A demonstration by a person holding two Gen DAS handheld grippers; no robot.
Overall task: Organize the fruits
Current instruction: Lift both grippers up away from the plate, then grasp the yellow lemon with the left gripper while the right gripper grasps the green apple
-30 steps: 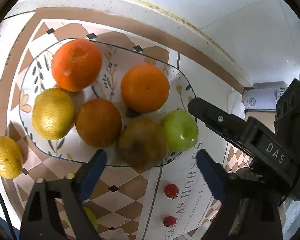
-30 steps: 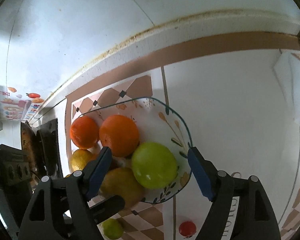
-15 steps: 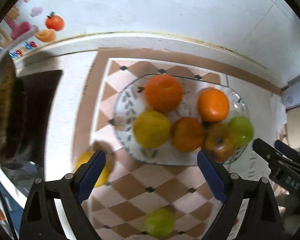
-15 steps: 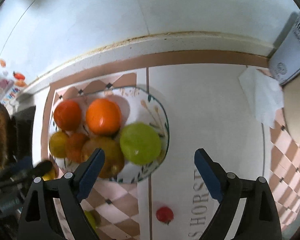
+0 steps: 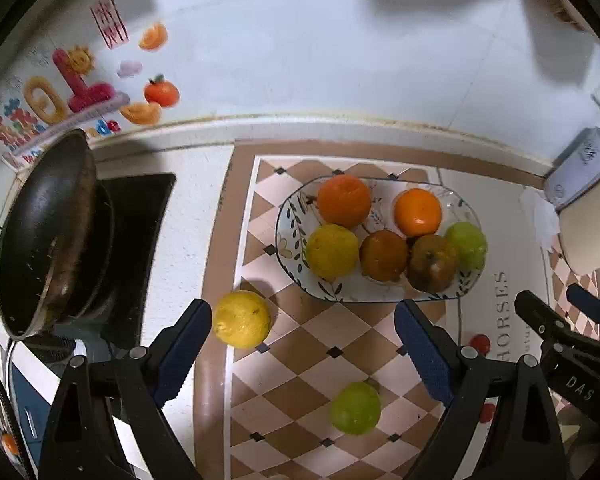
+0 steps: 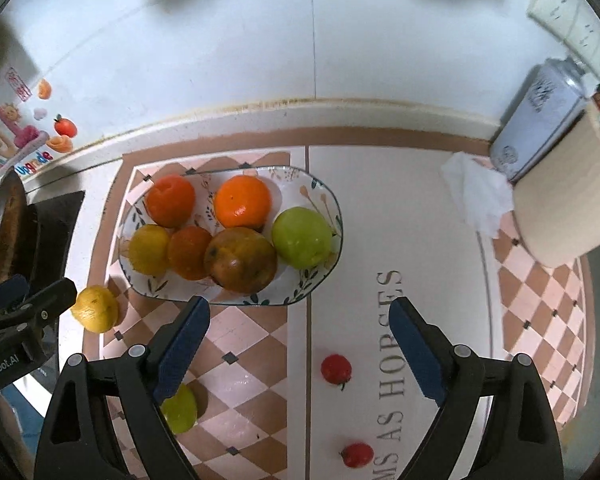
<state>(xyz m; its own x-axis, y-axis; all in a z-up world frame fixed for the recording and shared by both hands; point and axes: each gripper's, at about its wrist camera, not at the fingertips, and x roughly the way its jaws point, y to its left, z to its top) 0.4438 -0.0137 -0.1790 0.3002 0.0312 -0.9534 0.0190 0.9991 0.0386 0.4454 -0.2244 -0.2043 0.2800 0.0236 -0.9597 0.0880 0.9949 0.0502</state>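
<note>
A flower-patterned glass plate (image 5: 290, 216) (image 6: 328, 196) on the checked mat holds several fruits: two oranges, a yellow citrus, a dark orange one, a brownish fruit (image 6: 240, 260) and a green apple (image 6: 302, 237). Off the plate lie a yellow citrus (image 5: 242, 319) (image 6: 95, 309), a small green fruit (image 5: 355, 408) (image 6: 179, 408) and two cherry tomatoes (image 6: 336, 368) (image 6: 356, 455). My left gripper (image 5: 303, 312) hangs open above the mat, the yellow citrus just beside its left finger. My right gripper (image 6: 299, 306) is open over the plate's near edge, with nothing between its fingers.
A black pan (image 5: 48, 236) sits on the stove at the left. At the right stand a metal can (image 6: 540, 120), a crumpled tissue (image 6: 476, 196) and a cream container (image 6: 568, 208). A tiled wall with a fruit sticker (image 5: 80, 88) closes the back.
Both grippers have risen and drawn back from the plate, so more of the counter shows. The right jaws stand wider than a second ago. The fruits have not moved.
</note>
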